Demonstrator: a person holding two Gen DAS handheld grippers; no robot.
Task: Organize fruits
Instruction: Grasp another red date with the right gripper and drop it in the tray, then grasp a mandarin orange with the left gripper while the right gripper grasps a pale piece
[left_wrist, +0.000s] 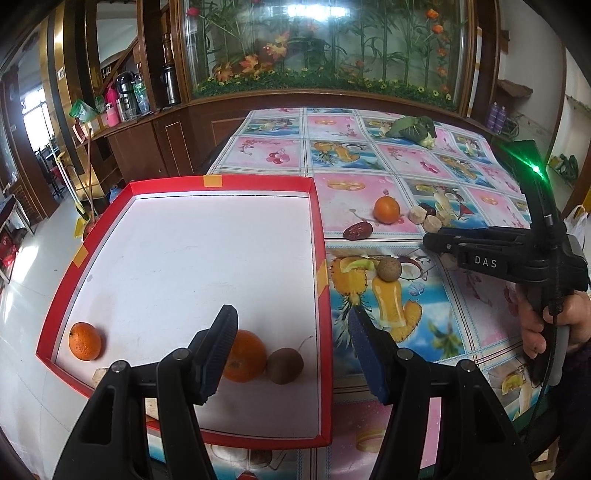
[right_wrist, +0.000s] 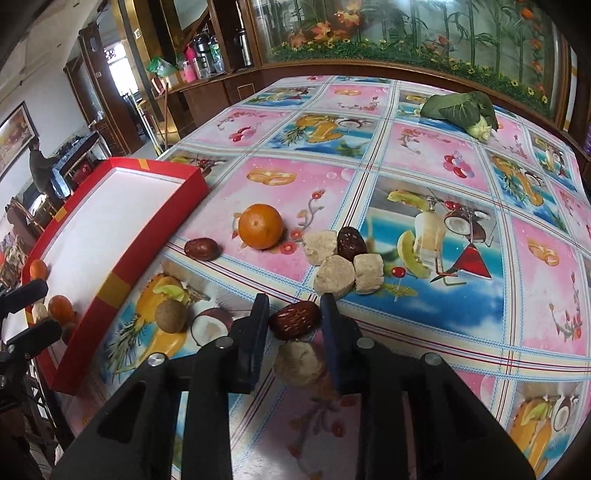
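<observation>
A red tray (left_wrist: 317, 236) with a white floor holds two oranges (left_wrist: 85, 341) (left_wrist: 245, 356) and a brown round fruit (left_wrist: 285, 365) at its near end. My left gripper (left_wrist: 293, 325) hovers open above the tray's near right corner, with nothing between its fingers. In the right wrist view my right gripper (right_wrist: 294, 310) is shut on a dark red date (right_wrist: 294, 320), just above a pale chunk (right_wrist: 299, 363) on the tablecloth. Loose on the cloth are an orange (right_wrist: 260, 227), two more dates (right_wrist: 201, 249) (right_wrist: 351, 242), three pale chunks (right_wrist: 336, 275) and a brown fruit (right_wrist: 170, 315).
A leafy green vegetable (right_wrist: 461, 109) lies at the table's far right. A wooden counter with flasks and bottles (left_wrist: 125, 96) runs along the back left. The tray overhangs the table's left edge. A hand (left_wrist: 554, 321) holds the right gripper's handle.
</observation>
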